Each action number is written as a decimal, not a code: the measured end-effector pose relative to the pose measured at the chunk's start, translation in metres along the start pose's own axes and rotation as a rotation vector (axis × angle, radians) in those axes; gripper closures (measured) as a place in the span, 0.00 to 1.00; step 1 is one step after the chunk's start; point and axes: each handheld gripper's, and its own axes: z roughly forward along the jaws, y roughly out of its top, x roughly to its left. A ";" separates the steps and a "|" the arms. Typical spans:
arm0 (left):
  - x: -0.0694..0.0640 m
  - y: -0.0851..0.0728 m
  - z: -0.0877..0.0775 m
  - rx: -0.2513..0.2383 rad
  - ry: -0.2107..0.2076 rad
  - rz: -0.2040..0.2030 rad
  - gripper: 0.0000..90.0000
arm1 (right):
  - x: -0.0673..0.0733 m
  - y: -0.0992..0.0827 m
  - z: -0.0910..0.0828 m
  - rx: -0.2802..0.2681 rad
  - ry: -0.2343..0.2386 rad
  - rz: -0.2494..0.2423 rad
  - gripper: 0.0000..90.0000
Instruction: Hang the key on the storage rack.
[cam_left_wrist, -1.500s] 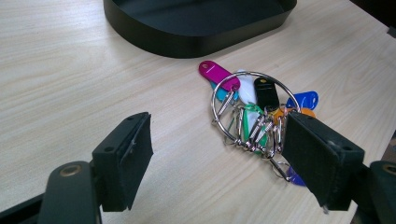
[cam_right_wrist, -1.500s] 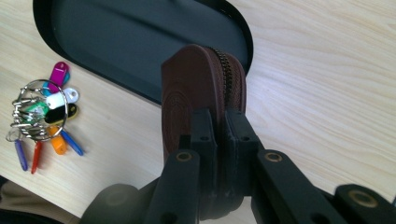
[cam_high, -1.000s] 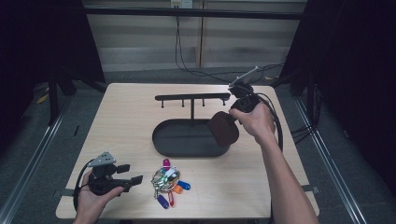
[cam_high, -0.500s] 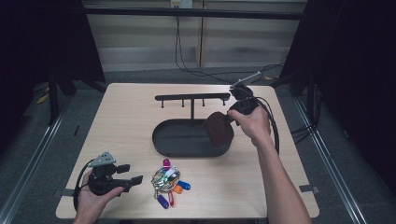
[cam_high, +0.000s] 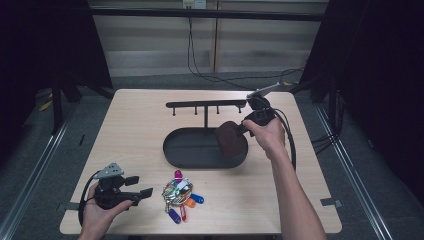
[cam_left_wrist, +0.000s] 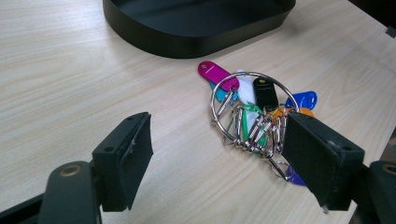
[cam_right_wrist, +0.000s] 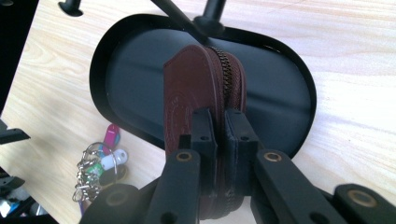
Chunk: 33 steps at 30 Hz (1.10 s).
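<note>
Right hand-held gripper (cam_right_wrist: 219, 128), jaws clamped on a brown zippered leather pouch (cam_right_wrist: 203, 93), held edge-up over the right end of a black oval tray (cam_high: 187, 155). Left hand-held gripper (cam_left_wrist: 219, 154), jaws wide apart and empty, low on the tabletop (cam_high: 135, 125) beside a key ring with coloured tags (cam_left_wrist: 252, 105).

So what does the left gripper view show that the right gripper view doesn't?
The left gripper view alone shows the left gripper open, with a clear look at the large metal ring and the black and blue tags. The right gripper view alone shows the right gripper shut on the brown zip pouch above the tray, plus the rack post. Both show the black tray, the key bunch and the wooden table.
</note>
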 end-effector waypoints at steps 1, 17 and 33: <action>0.000 0.000 0.000 0.002 0.000 0.003 0.27 | -0.001 0.000 0.002 -0.003 0.010 0.010 0.93; 0.000 0.000 0.000 0.002 0.000 0.004 0.27 | -0.016 -0.006 0.021 -0.039 0.063 0.077 0.93; 0.000 0.000 -0.001 -0.002 0.000 0.001 0.27 | -0.026 -0.011 0.040 -0.039 0.085 0.115 0.93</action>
